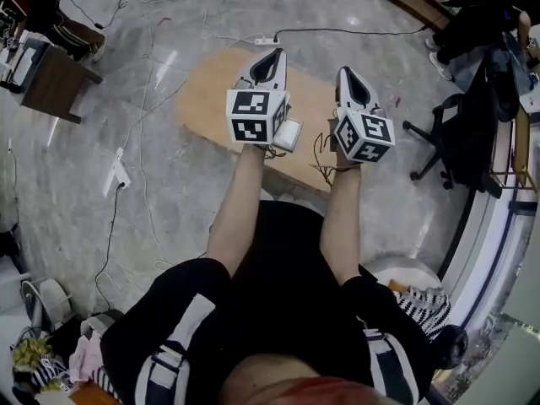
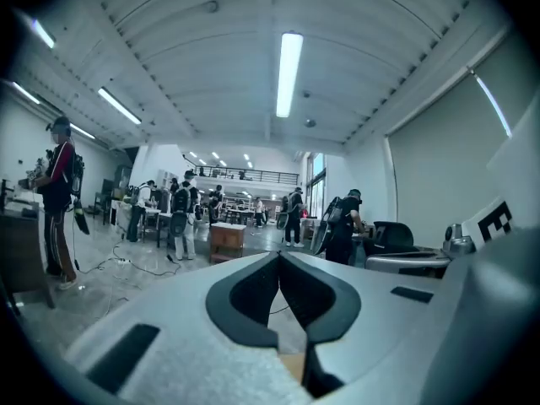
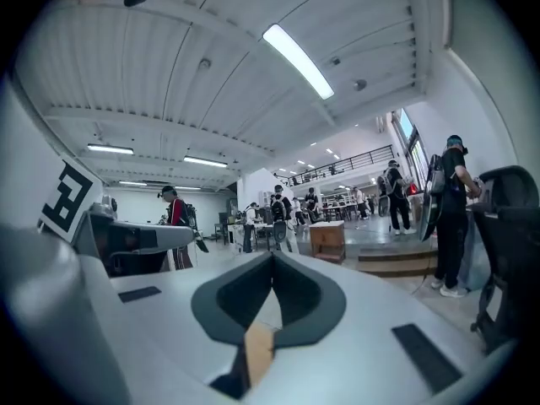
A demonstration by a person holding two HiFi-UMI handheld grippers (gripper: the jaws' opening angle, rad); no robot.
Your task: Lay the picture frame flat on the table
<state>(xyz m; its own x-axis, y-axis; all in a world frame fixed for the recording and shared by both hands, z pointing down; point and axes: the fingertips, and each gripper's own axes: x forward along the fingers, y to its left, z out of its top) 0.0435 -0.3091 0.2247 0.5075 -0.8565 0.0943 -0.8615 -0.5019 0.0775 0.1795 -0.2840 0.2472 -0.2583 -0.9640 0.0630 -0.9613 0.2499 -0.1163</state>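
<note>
Since no frame shows, I judge the task unstarted: left claw (image 1: 273, 55) and right claw (image 1: 347, 73) pressed together, empty, over the table (image 1: 207, 99) at twelve o'clock; next I must find it.

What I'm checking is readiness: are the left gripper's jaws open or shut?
Shut: in its own view, the tips of the left gripper meet, with nothing held between them.

No text, label or number can be read — none.

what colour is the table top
The table is light tan wood; head view shows it best.
</note>
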